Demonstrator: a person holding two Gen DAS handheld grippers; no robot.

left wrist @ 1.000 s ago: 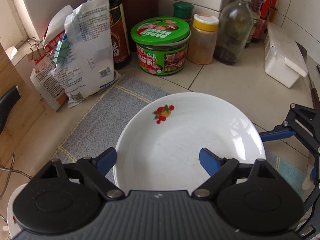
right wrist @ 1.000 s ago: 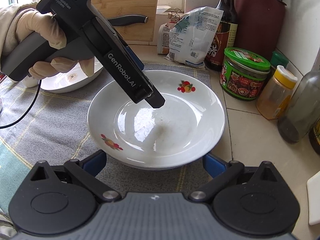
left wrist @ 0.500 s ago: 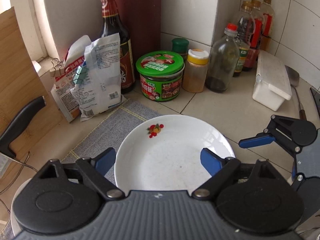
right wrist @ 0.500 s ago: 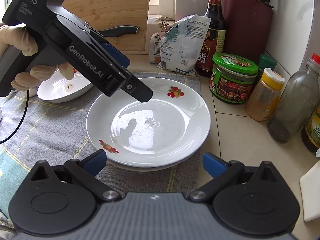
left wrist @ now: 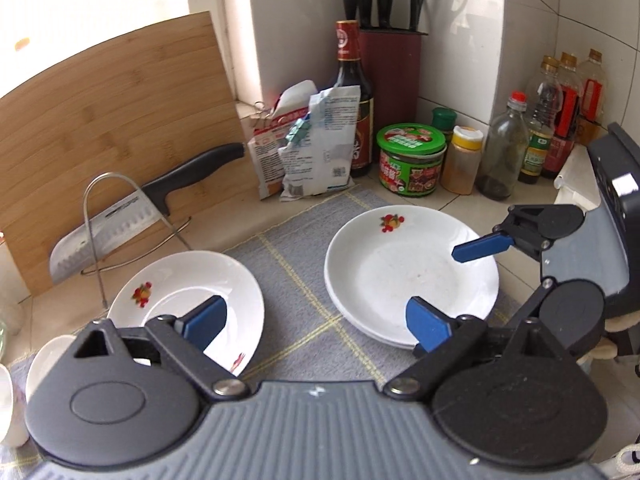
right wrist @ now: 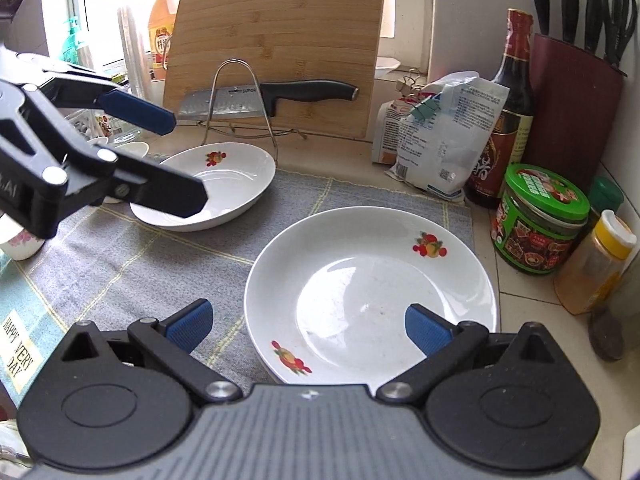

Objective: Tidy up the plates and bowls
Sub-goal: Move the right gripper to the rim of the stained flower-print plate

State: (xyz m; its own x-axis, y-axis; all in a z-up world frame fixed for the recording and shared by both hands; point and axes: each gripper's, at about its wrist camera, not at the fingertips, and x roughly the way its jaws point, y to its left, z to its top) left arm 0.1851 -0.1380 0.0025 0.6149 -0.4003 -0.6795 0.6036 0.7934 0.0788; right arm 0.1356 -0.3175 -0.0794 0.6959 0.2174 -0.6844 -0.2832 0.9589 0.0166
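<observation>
Left gripper [left wrist: 316, 322]: jaws wide and opening, nothing between them, hanging above the grey mat [left wrist: 296, 280]. Stack of plates [left wrist: 412, 268] lies ahead and right of these jaws on the surface; single plate [left wrist: 188, 292] ahead and left, partly under the left finger. Right gripper [right wrist: 308, 326]: jaws wide, empty, the stack's near rim just below and between them, not pinched.

Two stacked plates [left wrist: 412, 276] at 3 o'clock, one plate [left wrist: 188, 284] at 9; one cleaver [left wrist: 132, 216], one cutting board [left wrist: 112, 120].
</observation>
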